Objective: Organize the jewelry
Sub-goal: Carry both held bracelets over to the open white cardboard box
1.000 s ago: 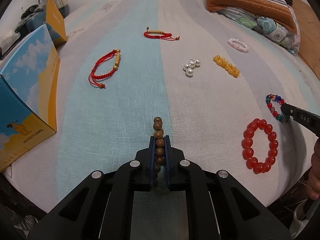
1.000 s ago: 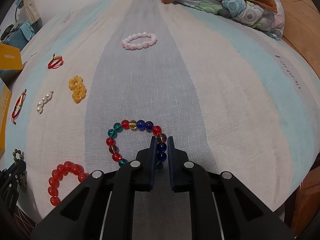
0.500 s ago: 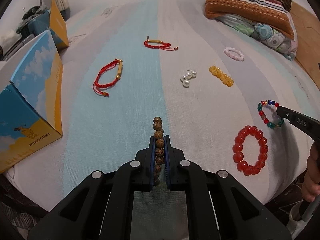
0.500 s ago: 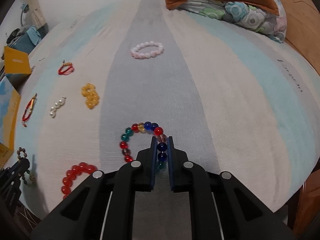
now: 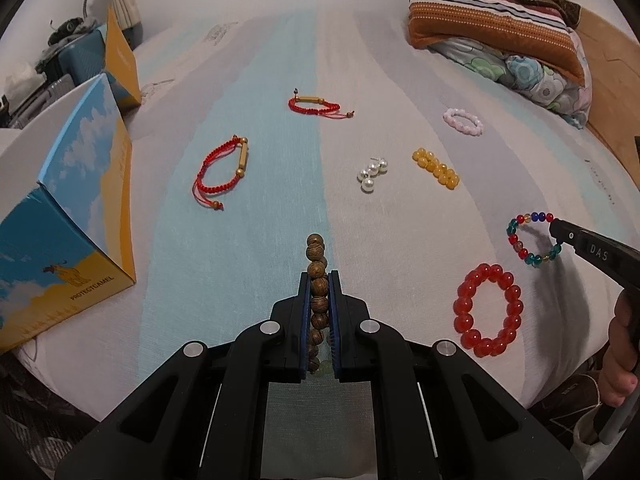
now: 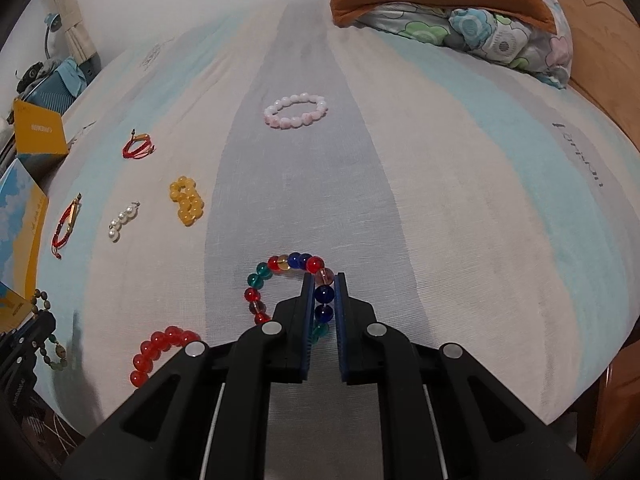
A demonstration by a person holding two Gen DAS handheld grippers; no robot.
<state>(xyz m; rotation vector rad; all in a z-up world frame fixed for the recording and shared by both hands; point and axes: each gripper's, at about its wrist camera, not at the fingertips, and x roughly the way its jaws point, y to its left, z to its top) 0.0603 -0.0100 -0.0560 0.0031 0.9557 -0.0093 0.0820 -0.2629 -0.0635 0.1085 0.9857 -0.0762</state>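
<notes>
2 grippers clamped | left gripper (image 5: 319,280) – wooden bracelet (image 5: 316,258), lower beads hidden | right gripper (image 6: 323,284) – multicolor bracelet (image 6: 280,276)

Glossy glass-like beads are gleaming on the multicoloured bracelet (image 6: 280,280) and red bracelet (image 5: 488,310); the wooden bracelet (image 5: 318,280) is showing matt brown grain, all lying on a woven, matt cloth bedsheet (image 6: 440,200).

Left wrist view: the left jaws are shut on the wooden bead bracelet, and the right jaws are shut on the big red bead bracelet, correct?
Not quite. The right gripper pinches the multicolored bead bracelet, as the right wrist view shows; the red bead bracelet lies free. The left gripper does hold the wooden bead bracelet.
</notes>
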